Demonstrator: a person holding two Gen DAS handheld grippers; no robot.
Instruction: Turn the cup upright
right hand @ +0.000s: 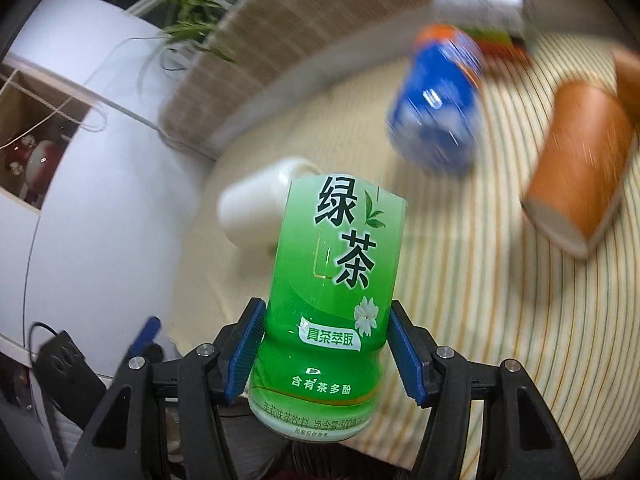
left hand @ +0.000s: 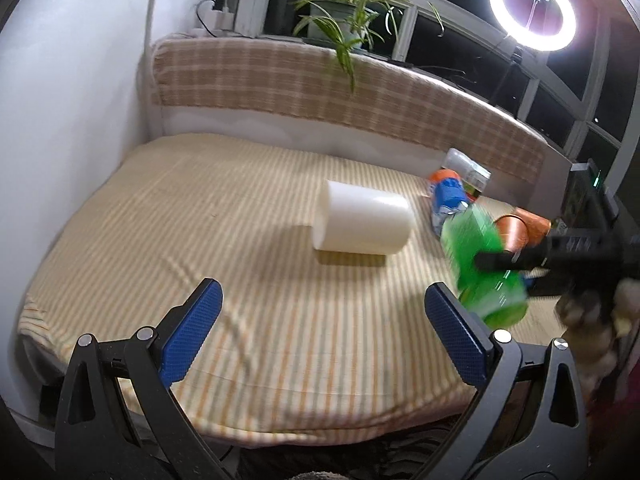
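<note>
A white cup (left hand: 362, 220) lies on its side on the striped bed cover (left hand: 200, 208); it also shows blurred in the right wrist view (right hand: 256, 204). My left gripper (left hand: 320, 332) is open and empty, in front of the cup and apart from it. My right gripper (right hand: 324, 354) is shut on a green tea cup made from a cut bottle (right hand: 336, 300) and holds it above the bed. In the left wrist view that green cup (left hand: 486, 264) is blurred at the right, tilted, with the right gripper's black fingers (left hand: 520, 260) on it.
A blue cut-bottle cup (left hand: 450, 196) (right hand: 438, 112), an orange paper cup (left hand: 524, 228) (right hand: 576, 176) and a clear container (left hand: 468, 168) lie at the bed's right. A checked headboard (left hand: 280, 80), a plant (left hand: 340, 12) and a ring light (left hand: 532, 10) are behind.
</note>
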